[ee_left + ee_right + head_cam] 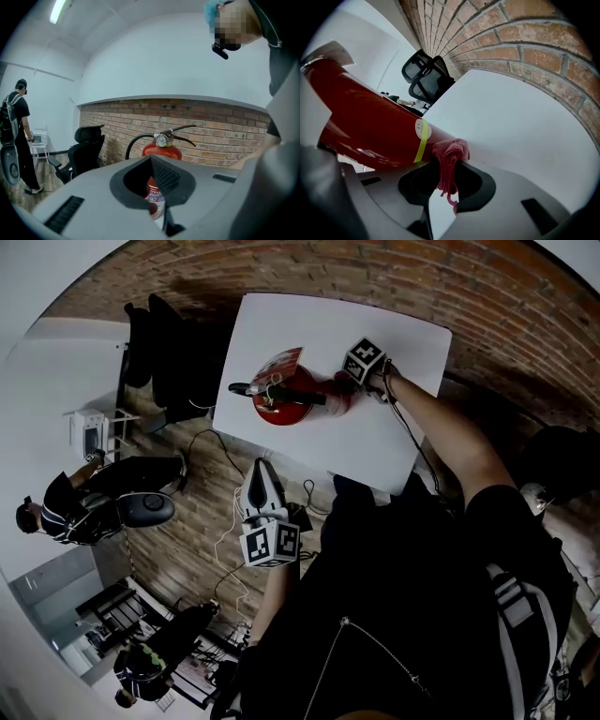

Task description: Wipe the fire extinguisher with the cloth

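The cloth [449, 161], a pink-red wad, is clamped between the jaws of the R gripper [446, 185] and pressed, just ahead of the tips, against the red side of the fire extinguisher [370, 126], beside a yellow band w/ a round sticker; the extinguisher stands upright on the white table [511, 122]. The step in hand is judged to be the wipe itself. For a clean pass the clamp should be held firm so the wad isn't dragged out, pressure should be light enough that the cylinder isn't tipped or slid, and strokes should be run round the curve, not just along one line. The L gripper [157, 190] is held back off the table edge, well apart from the work, jaws together on nothing; it could be used to brace the top, as nothing steadies the cylinder. The contact patch is shown only in the R gripper view; in the head view it's largely masked by the marker cube [366, 359]. Only the L gripper view shows the upper works: gauge [162, 139], levers, black hose [136, 143], w/ the label [154, 199] glimpsed past its tips, and brick wall [225, 136] and office chair [86, 150] beyond
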The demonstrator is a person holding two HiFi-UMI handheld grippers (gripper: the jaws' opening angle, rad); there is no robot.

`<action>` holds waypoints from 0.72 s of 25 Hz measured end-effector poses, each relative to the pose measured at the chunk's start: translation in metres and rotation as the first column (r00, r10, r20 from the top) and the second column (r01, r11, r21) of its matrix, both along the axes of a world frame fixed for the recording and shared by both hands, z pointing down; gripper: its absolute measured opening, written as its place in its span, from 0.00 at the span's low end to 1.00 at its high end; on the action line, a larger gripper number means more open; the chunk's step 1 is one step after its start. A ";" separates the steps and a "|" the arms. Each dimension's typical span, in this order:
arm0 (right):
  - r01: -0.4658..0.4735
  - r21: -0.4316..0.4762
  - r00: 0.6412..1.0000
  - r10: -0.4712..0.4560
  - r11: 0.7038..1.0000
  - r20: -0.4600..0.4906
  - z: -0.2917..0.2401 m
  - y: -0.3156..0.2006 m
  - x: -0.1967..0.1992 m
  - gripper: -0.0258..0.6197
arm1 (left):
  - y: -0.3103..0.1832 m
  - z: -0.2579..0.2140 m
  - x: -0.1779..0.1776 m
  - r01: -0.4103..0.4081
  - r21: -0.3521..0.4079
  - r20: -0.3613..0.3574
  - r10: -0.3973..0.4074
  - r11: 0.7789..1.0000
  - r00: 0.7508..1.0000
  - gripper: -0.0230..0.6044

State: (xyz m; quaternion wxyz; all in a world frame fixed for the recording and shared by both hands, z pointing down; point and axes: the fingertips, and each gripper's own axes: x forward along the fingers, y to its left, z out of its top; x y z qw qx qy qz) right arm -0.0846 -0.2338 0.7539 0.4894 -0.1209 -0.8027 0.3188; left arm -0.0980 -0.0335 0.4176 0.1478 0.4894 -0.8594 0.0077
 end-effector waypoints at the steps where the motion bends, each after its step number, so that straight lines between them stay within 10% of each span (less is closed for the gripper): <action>1: -0.004 -0.008 1.000 0.004 1.000 0.005 -0.002 0.000 0.000 0.19 | 0.001 0.000 0.000 0.000 0.000 0.001 0.000 1.000 1.000 0.05; 18: 0.001 -0.024 0.997 0.001 1.000 0.071 -0.044 0.001 0.002 0.20 | 0.007 -0.006 0.008 0.022 0.027 0.013 -0.023 0.999 1.000 0.05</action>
